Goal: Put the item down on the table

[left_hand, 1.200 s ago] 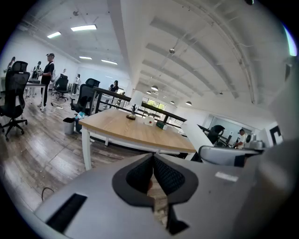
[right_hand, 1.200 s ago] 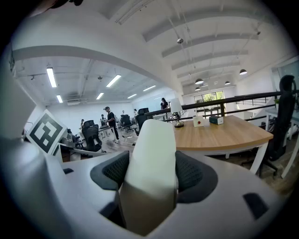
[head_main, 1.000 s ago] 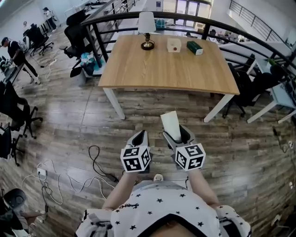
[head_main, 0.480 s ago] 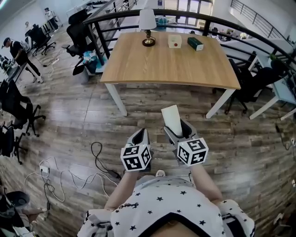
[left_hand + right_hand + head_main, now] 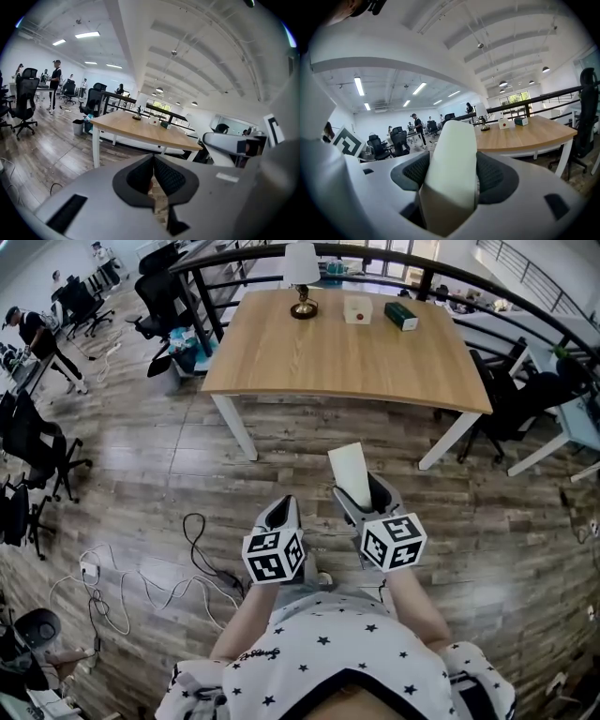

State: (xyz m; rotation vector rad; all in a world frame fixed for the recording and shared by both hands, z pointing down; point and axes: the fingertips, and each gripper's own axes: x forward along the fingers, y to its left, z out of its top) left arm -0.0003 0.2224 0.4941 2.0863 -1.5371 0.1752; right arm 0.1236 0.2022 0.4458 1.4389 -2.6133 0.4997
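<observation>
Item (image 5: pixel 349 472), a pale block, was held clamped upright between the jaws of the right gripper (image 5: pixel 364 495), above the floor (image 5: pixel 141 474) and well short of the table (image 5: pixel 347 362). The left gripper (image 5: pixel 281 517) was recorded with jaws closed together on nothing. Lamp (image 5: pixel 302 276), white box (image 5: pixel 357 309) and green box (image 5: pixel 400 315) were noted along the table's far edge.

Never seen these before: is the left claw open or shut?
Shut. In the left gripper view, the left gripper's jaws touch at their tips, and nothing is held between them.
</observation>
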